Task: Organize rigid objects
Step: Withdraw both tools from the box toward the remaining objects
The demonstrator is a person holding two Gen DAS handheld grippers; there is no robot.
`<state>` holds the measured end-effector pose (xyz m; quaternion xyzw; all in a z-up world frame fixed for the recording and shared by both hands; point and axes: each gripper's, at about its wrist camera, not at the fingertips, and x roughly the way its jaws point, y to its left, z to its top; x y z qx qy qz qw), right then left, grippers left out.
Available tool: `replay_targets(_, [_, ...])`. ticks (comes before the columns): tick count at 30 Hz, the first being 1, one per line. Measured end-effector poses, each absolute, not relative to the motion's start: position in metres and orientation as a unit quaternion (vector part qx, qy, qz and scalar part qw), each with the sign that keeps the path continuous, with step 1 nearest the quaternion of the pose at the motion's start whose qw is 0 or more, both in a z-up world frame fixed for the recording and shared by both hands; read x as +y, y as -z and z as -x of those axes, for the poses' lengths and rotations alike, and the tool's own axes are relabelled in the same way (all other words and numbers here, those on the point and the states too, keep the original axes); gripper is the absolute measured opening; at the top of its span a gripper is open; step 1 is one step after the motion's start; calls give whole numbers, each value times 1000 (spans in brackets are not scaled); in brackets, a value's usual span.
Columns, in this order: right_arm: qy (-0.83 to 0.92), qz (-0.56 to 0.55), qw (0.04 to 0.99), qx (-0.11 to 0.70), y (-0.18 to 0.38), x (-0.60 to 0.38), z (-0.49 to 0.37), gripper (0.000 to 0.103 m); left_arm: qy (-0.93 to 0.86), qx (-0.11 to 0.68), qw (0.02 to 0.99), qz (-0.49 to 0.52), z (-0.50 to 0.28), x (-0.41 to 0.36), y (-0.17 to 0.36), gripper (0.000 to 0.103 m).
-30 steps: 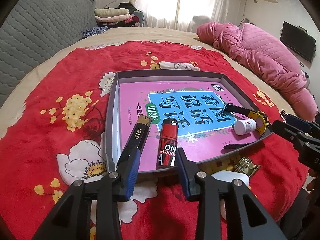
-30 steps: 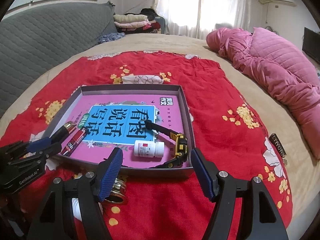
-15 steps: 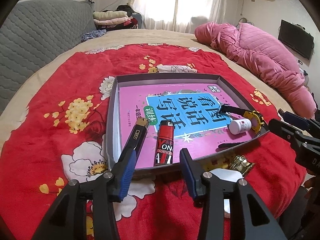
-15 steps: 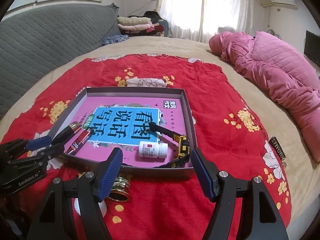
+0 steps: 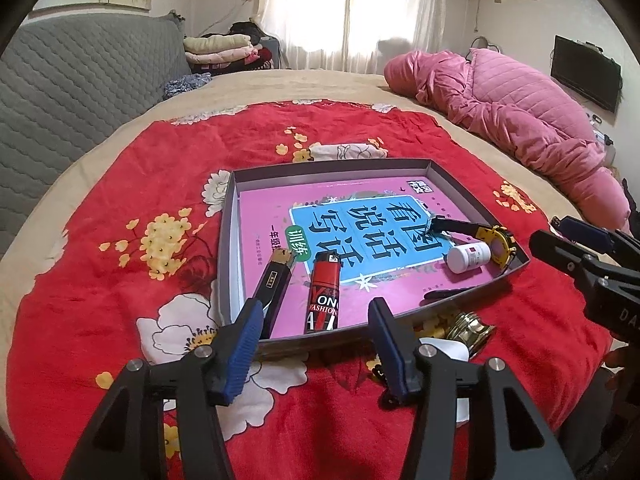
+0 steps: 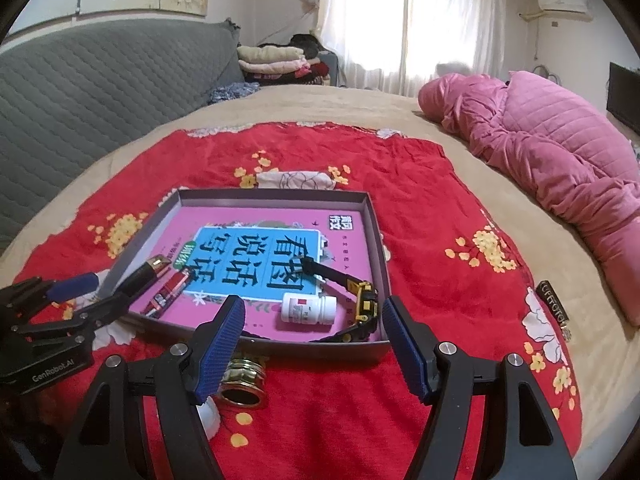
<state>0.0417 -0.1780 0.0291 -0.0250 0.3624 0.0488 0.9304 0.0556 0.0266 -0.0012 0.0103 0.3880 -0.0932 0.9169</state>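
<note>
A grey box lid (image 5: 228,240) (image 6: 378,240) lies on the red floral cloth and holds a pink book (image 5: 340,200) (image 6: 256,224). On the book lie a black-and-gold lighter (image 5: 276,276) (image 6: 146,272), a red lighter (image 5: 323,296) (image 6: 170,292), a white pill bottle (image 5: 468,257) (image 6: 308,309) and a black-and-yellow watch (image 5: 494,238) (image 6: 362,300). A brass fitting (image 5: 470,330) (image 6: 242,384) and a white object (image 5: 446,350) (image 6: 210,414) lie on the cloth in front of the lid. My left gripper (image 5: 316,346) (image 6: 72,296) is open and empty near the lid's front-left corner. My right gripper (image 6: 314,342) (image 5: 568,232) is open and empty before the lid's front edge.
The red cloth (image 5: 120,280) covers a beige bed. A pink quilt (image 5: 520,120) (image 6: 560,152) lies at the right. A grey quilted headboard (image 5: 60,80) stands at the left, with folded clothes (image 5: 224,48) behind. A small dark tag (image 6: 554,304) lies on the cloth at the right.
Both grippers have drawn back and risen slightly from the lid, still open. The objects in the lid have not moved.
</note>
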Motion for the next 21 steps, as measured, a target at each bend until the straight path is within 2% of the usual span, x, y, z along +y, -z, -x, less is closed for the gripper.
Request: replay_targets(21, [-55, 7, 939, 340, -44, -187, -30, 75, 95, 387, 917, -9, -39, 28, -11, 55])
